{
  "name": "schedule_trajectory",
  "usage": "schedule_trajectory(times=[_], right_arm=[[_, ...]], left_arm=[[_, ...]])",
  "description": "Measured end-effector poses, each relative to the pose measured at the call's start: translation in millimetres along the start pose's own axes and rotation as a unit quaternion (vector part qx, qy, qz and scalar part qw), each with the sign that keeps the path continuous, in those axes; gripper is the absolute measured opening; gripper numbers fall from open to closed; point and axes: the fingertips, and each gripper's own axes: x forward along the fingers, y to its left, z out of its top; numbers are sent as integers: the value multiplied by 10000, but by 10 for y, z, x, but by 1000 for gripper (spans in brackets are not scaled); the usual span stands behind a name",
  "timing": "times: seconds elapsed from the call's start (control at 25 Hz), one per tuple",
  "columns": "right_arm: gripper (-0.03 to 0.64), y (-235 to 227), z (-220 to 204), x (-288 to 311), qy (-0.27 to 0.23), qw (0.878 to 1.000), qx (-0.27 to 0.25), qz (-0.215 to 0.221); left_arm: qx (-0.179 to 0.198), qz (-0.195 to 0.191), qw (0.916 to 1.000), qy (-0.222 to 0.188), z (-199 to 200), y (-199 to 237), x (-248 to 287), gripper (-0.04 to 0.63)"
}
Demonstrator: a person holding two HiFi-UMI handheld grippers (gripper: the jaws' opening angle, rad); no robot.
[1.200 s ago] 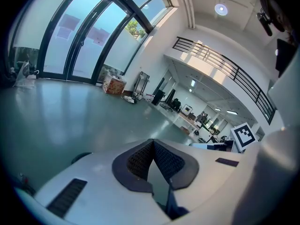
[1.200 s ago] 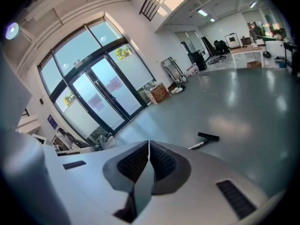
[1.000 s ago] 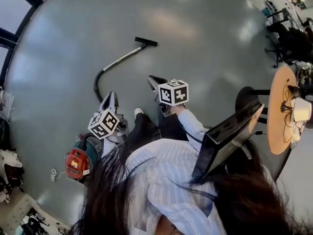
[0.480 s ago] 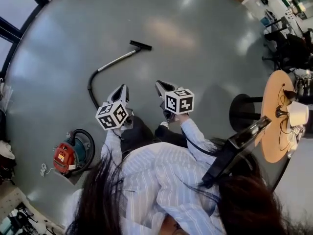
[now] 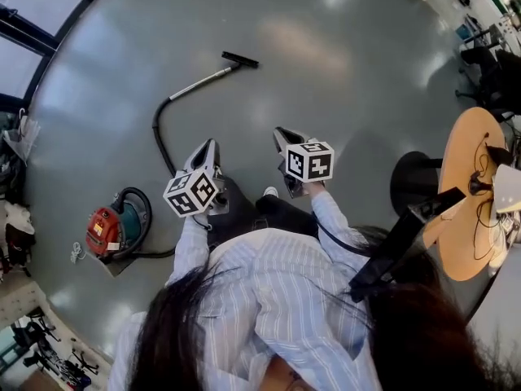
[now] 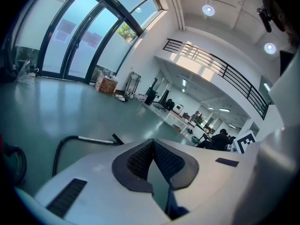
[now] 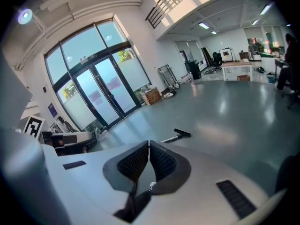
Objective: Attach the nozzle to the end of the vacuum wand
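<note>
The silver vacuum wand lies on the grey floor, and the black nozzle rests at its far end. Whether the two are joined I cannot tell. A black hose curves from the wand back to the red and teal vacuum body. My left gripper and right gripper hover side by side, well short of the wand, both shut and empty. The left gripper view shows its shut jaws with the wand beyond. The right gripper view shows its shut jaws and the nozzle ahead.
A round wooden table with cables and a cup stands at the right, with a black stool base beside it. Glass doors line the left wall. Clutter sits along the left floor edge. The person's shoe shows below the grippers.
Both grippers have travelled forward across the floor with the person and stayed shut. The vacuum body now sits farther left and a little higher in the head view.
</note>
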Motion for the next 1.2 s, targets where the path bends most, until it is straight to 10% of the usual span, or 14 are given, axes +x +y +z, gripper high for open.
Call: schedule_trajectory(times=[1.2], right_arm=[[14, 1231, -209, 169, 19, 9992, -298, 280]], left_arm=[[181, -236, 9996, 32, 139, 506, -744, 6]])
